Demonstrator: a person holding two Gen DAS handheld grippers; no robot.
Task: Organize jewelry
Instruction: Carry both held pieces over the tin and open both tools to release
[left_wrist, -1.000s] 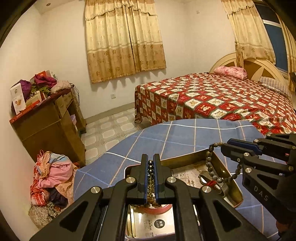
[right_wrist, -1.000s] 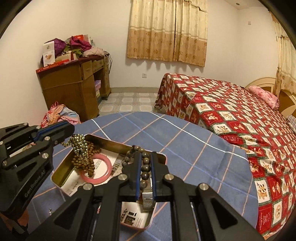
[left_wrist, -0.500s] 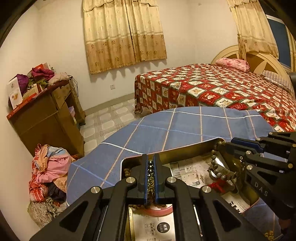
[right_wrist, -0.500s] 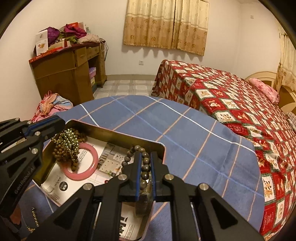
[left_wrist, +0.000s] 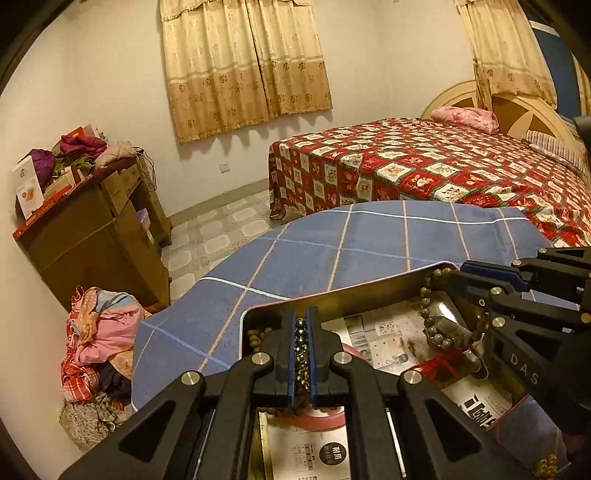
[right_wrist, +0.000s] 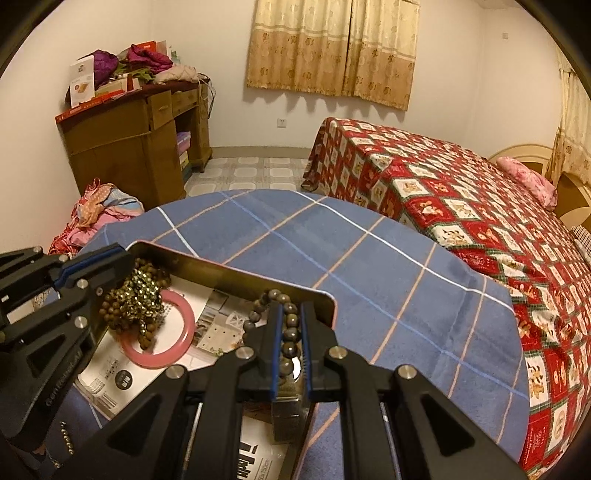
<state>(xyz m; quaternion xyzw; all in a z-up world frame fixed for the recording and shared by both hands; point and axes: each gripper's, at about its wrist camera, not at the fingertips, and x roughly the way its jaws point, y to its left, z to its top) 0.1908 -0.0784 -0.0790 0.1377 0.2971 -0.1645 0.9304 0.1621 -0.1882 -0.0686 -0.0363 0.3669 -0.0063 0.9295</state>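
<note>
Both grippers are clamped on floppy strands over the tin (right_wrist: 236, 275): left gripper (left_wrist: 303, 343) pinches a slippery metal bead chain (right_wrist: 138, 295), right gripper (right_wrist: 290, 332) a dark wooden bead bracelet (right_wrist: 288, 328), both probably light.

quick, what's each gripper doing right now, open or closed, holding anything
Left gripper: closed on a shiny bead chain, over the tin tray.
Right gripper: closed on a dark bead bracelet, over the same tray.

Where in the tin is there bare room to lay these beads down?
Free: the paper lining between the pink bangle and the dark bead bracelet in the right gripper. Crowded: the tin's left corner, under the left gripper with its bead cluster.
</note>
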